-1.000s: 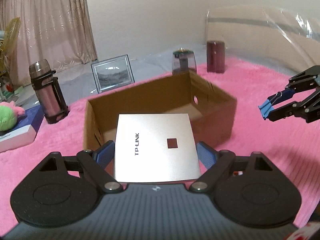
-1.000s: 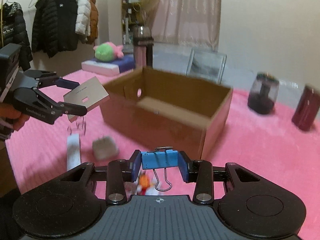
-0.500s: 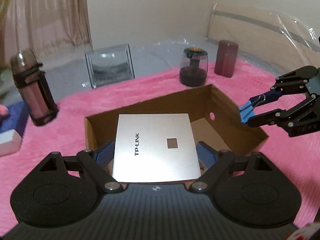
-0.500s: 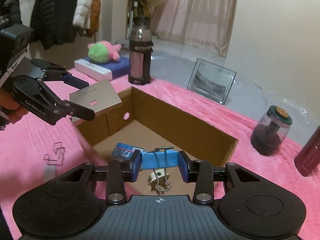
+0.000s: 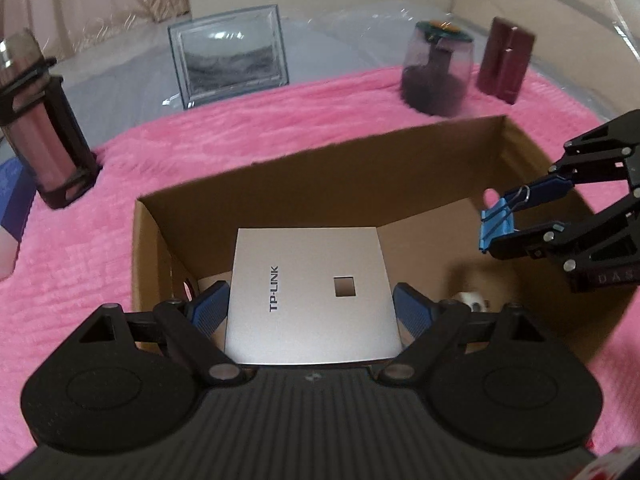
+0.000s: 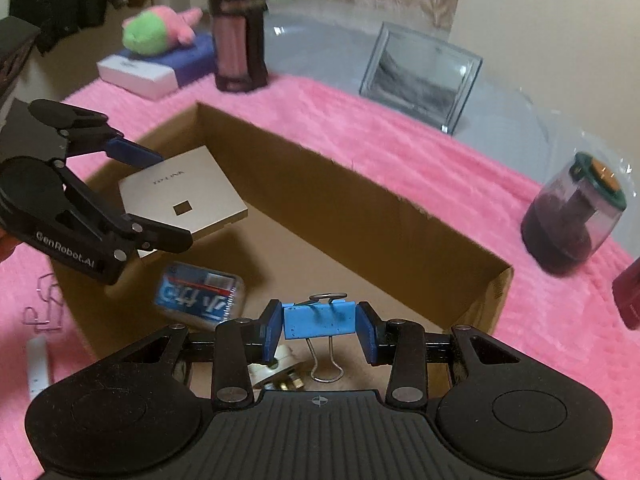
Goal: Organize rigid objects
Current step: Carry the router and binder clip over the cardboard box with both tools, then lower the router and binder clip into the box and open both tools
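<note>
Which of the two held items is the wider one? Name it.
The silver TP-LINK plate in the left gripper; it spans wide-spread fingers, while the blue binder clip sits in the right gripper's narrow grip.

The silver plate (image 5: 310, 296) hides the cardboard box (image 6: 360, 216) floor beneath it. In the box, a blurred blue-labelled packet's (image 6: 198, 296) print is unreadable. Beside the box, the maroon container (image 6: 628, 296) is cut off.

- My left gripper (image 6: 150, 200): black linkage arms, blue ribbed pads, silver rivets, white "GenRobot.AI" lettering.
- My right gripper (image 6: 320, 330): same black body, blue pads.
</note>
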Motion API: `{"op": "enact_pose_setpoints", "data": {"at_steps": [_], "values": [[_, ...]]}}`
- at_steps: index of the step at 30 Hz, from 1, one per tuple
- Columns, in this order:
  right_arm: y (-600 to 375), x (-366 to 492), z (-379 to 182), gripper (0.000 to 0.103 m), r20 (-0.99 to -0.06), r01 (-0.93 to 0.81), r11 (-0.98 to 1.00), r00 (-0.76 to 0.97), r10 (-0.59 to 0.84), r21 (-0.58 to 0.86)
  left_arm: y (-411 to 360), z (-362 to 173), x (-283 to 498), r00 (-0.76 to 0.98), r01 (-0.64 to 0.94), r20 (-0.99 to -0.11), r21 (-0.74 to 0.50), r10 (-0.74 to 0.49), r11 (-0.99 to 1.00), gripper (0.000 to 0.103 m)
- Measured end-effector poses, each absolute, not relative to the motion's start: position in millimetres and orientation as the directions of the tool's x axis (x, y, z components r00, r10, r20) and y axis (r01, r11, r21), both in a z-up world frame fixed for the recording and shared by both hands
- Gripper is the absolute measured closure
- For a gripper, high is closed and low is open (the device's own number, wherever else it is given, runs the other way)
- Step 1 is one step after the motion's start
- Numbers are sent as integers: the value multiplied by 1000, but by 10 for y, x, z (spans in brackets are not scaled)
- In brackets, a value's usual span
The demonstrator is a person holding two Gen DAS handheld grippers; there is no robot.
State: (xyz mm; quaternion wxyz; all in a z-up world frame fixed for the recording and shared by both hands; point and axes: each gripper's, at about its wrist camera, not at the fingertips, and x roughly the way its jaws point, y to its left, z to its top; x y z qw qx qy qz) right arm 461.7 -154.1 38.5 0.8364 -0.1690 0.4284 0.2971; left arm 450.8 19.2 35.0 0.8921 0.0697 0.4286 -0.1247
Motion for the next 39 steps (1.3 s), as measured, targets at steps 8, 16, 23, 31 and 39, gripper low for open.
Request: {"op": "enact_pose_setpoints", "data": {"at_steps": [8, 16, 23, 31, 39], "values": [[-1407, 4865, 148, 66, -865, -630, 775, 414, 283, -49, 136, 125, 4762, 565, 226, -817, 17, -117, 974, 18], [-1318, 4947, 34, 66, -895, -633, 769, 390, 219, -88, 83, 44, 4932, 525, 188, -847, 19, -85, 982, 17], [-1313, 5002, -46, 66, -909, -629, 772, 370, 193, -92, 32, -31, 4997, 498, 201, -864, 37, -70, 979, 17], [-1273, 5070, -111, 66, -921, -628, 771, 354, 164, -104, 43, -103, 5055, 478, 181, -876, 21, -69, 983, 17], [-1223, 5092, -194, 66, -933, -632, 767, 330, 141, -108, 29, -117, 5105, 460, 178, -885, 23, -62, 984, 17]]}}
